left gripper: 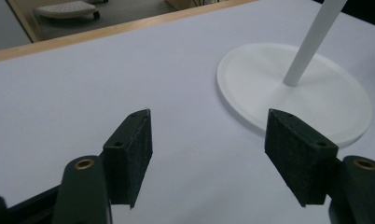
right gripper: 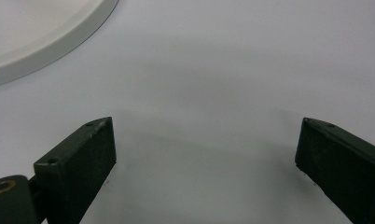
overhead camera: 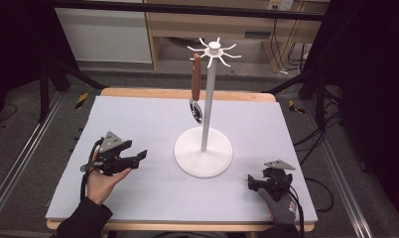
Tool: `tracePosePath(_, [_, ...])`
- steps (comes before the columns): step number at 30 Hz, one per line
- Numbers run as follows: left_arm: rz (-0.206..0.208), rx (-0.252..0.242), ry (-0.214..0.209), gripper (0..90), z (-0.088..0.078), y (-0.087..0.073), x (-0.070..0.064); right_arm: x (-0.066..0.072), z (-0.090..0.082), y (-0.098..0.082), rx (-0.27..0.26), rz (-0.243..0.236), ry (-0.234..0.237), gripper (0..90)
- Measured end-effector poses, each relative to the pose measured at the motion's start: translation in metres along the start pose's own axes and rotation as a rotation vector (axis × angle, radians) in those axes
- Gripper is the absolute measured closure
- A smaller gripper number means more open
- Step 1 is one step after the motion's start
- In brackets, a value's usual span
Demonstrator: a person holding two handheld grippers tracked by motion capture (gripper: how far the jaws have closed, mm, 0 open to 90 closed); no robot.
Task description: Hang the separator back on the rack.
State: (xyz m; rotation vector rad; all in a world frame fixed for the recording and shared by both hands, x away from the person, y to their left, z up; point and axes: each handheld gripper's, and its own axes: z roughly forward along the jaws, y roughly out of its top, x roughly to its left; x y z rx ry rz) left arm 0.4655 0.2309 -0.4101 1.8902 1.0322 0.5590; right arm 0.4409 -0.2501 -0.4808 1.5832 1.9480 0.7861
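High view: a white stand (overhead camera: 203,148) sits mid-table (overhead camera: 138,198), a spoon (overhead camera: 195,89) hanging upright from its top hooks, bowl down. Left gripper (overhead camera: 138,157) and right gripper (overhead camera: 252,182) flank it. Left gripper view: jaws wide apart, empty, base (left gripper: 316,93) ahead. Right gripper view: jaws wide, empty, base edge (right gripper: 45,42) top-left.

Pale lilac table (overhead camera: 138,124) with wooden edge, white round-based stand (overhead camera: 203,151) standing mid-table
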Motion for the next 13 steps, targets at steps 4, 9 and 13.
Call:
tracePosePath(4, [-0.021,0.015,0.027,30.9,-0.002,-0.012,0.010,-0.001,0.001,0.000,0.003,-0.005,-0.015,5.4])
tracePosePath(9, [-0.031,0.036,0.061,29.8,-0.006,-0.025,0.021,-0.001,0.001,0.000,0.006,-0.003,-0.028,5.4])
tracePosePath(13, [-0.057,0.060,0.088,28.8,-0.008,-0.039,0.030,-0.003,0.000,0.000,0.002,0.006,-0.034,5.4])
